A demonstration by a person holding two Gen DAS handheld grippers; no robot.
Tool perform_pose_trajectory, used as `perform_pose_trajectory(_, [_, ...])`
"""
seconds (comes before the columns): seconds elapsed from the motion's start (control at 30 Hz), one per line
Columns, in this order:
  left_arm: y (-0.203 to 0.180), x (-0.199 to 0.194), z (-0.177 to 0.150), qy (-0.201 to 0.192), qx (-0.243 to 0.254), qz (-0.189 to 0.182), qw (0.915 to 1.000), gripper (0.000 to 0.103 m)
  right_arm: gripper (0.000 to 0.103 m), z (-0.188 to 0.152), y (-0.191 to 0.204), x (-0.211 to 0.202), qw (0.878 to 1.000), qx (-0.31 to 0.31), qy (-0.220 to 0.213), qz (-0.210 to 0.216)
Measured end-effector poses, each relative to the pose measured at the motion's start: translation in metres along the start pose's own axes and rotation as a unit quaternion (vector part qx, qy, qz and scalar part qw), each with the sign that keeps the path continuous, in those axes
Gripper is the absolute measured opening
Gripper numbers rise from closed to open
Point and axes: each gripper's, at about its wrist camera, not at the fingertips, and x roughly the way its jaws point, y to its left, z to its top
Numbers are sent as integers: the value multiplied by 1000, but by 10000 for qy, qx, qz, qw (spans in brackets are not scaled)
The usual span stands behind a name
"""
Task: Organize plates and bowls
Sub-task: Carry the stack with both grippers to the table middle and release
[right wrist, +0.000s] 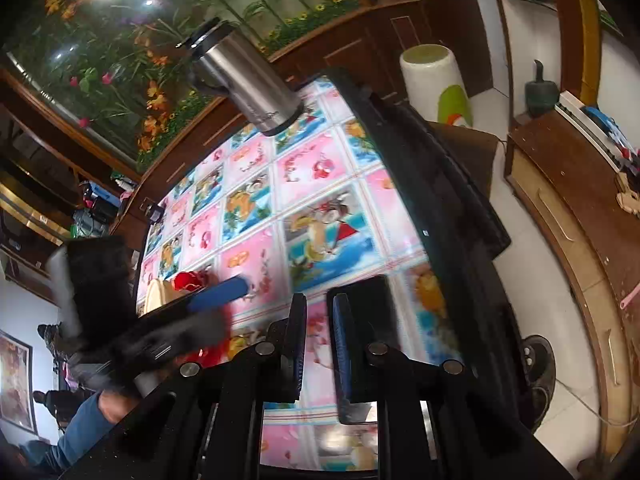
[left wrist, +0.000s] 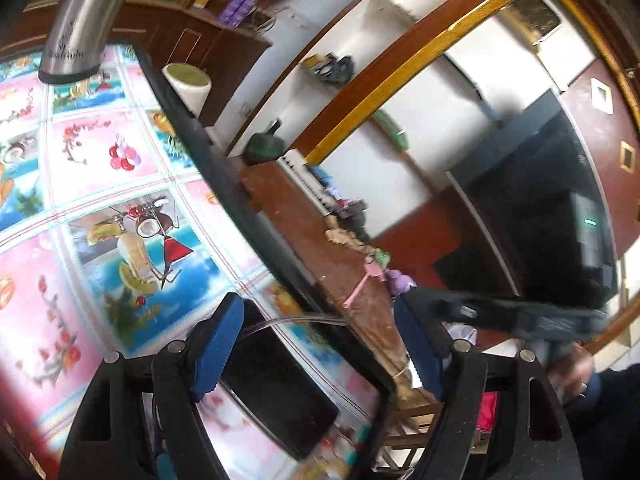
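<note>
Under both grippers spreads the table (right wrist: 320,216), its cover printed with pink and blue fruit squares and edged by a dark rim. Beyond the fingers of each tool, at the table's far end, stands a steel mug (right wrist: 244,80), with a white cylinder (right wrist: 434,80) off the table's edge past it. A black phone (left wrist: 276,392) lies flat on the cover right under the left gripper (left wrist: 320,344), whose blue pads stand wide apart with nothing between them. The right gripper (right wrist: 320,344) hangs just above the cover with its pads drawn close, a narrow gap left, holding nothing. Off its left side, behind the blurred left tool, a pale bowl (right wrist: 154,294) and something red sit on the table; I cannot make out any plates.
</note>
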Motion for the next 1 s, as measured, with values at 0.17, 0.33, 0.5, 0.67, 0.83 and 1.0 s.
perform_pose_trajectory(0.17, [2,15,6,-214,30,261,9994,78,15,2,-19,5,9999,40,134,32])
perform_pose_trajectory(0.33, [-9,20,15,-280,176,591,9977,82,15,10,-29,14,9996,-41,270,62])
perform_pose_trajectory(0.5, [-21,-4,13,-481,156,989,9938,83,15,30,-26,20,9991,-355,204,72])
perform_pose_trajectory(0.67, [-35,-59,-10,-920,146,1379,9861,84,15,43,-3,31,9968,-707,251,279])
perform_pose_trajectory(0.83, [-47,-118,-58,-1177,243,1705,9780,92,22,38,44,26,9928,-1111,-24,452])
perform_pose_trajectory(1.0, [-44,-173,-114,-1353,95,2196,9661,94,61,-2,104,20,9873,-1436,-262,628])
